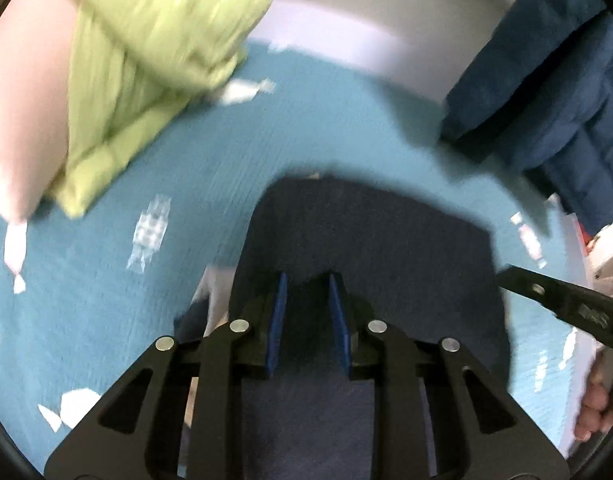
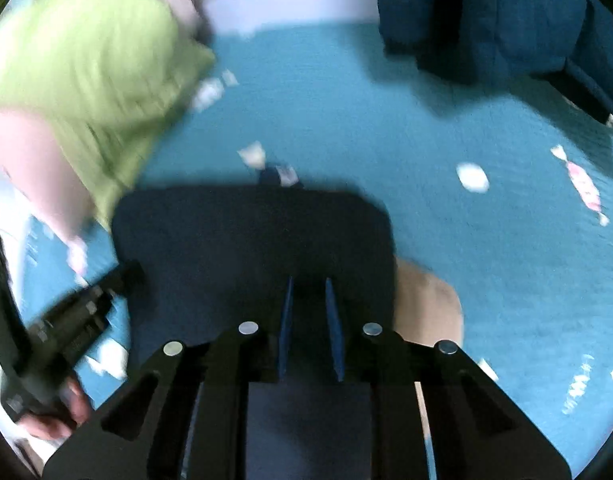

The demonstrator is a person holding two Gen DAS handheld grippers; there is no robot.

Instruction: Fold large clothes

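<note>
Low in both frames, the navy garment (image 1: pixel 366 240) lies compactly folded on the teal bedspread (image 1: pixel 326 128), left tool (image 1: pixel 306 312) and right tool (image 2: pixel 309 320) both parted, gripping nothing, so this piece looks about done.

Two close, blurred views over one bedspread (image 1: pixel 306 120).

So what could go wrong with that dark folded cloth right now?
Both views are blurred, so the tools seem to be moving fast. The left gripper and right gripper have open jaws over the dark garment, so it may slip and unfold. The green pillow lies close and could get bumped.
</note>
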